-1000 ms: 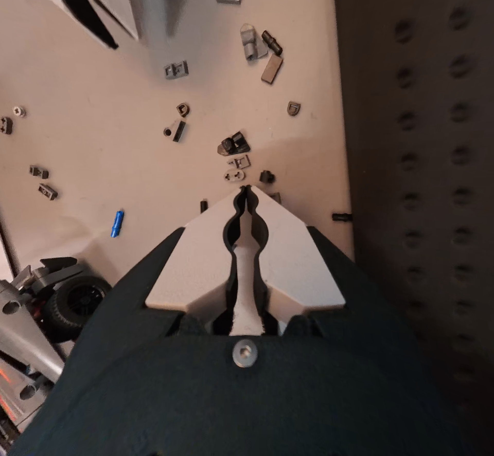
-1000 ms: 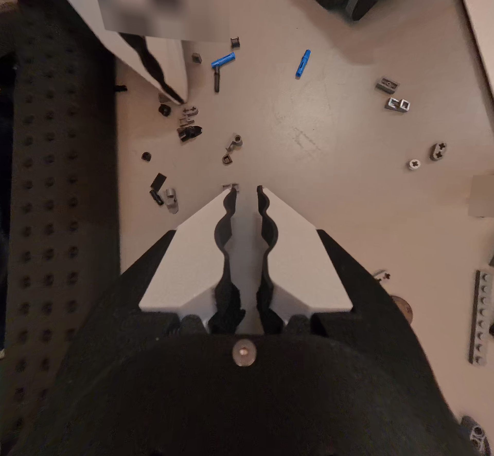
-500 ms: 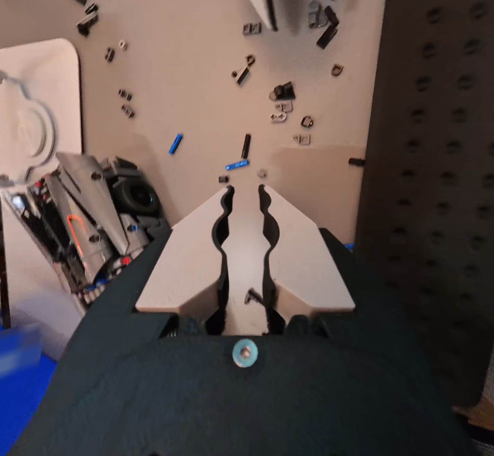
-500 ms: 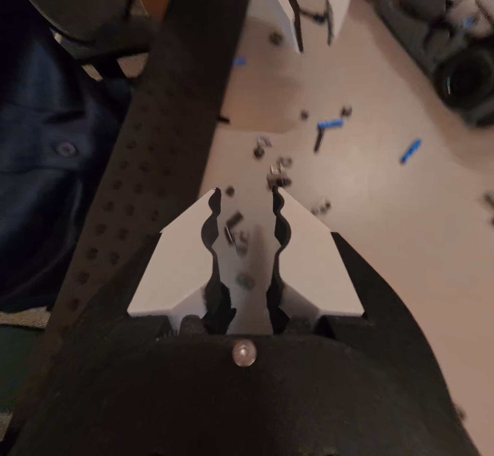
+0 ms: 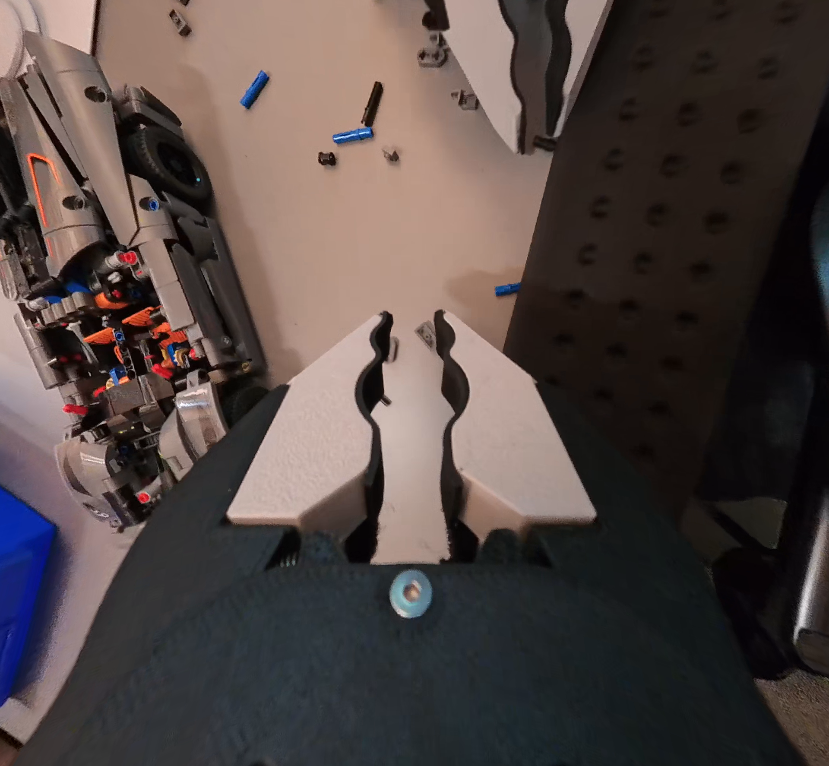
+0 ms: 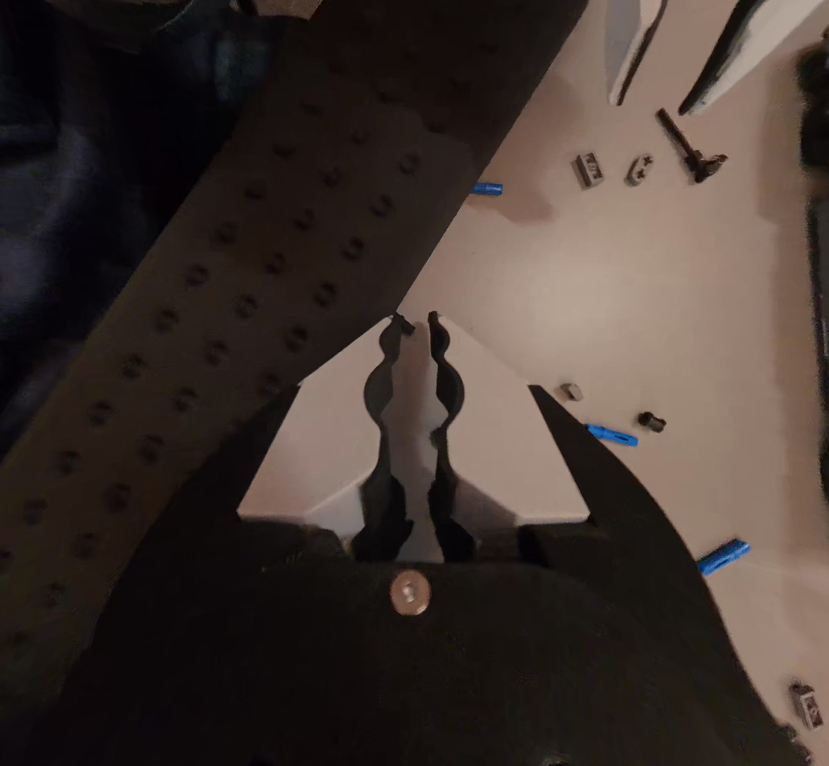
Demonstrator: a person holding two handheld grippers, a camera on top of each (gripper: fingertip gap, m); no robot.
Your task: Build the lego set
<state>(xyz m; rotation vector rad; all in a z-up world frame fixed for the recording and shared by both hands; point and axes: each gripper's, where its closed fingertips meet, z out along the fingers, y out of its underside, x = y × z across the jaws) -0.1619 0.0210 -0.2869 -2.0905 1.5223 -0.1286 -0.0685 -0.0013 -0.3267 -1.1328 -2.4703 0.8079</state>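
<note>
Between picks, seemingly: left gripper (image 5: 412,318) and right gripper (image 6: 412,320) both parted narrowly and empty above loose pieces, half-built car (image 5: 112,278) lying left; next, choosing one piece, perhaps blue pin (image 5: 352,135), then closing squarely.

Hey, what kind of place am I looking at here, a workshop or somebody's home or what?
Probably a hobby table at home, though I can't be sure. A half-built grey model car lies on a pale tabletop among loose pieces like a blue pin, beside a dark studded mat.
</note>
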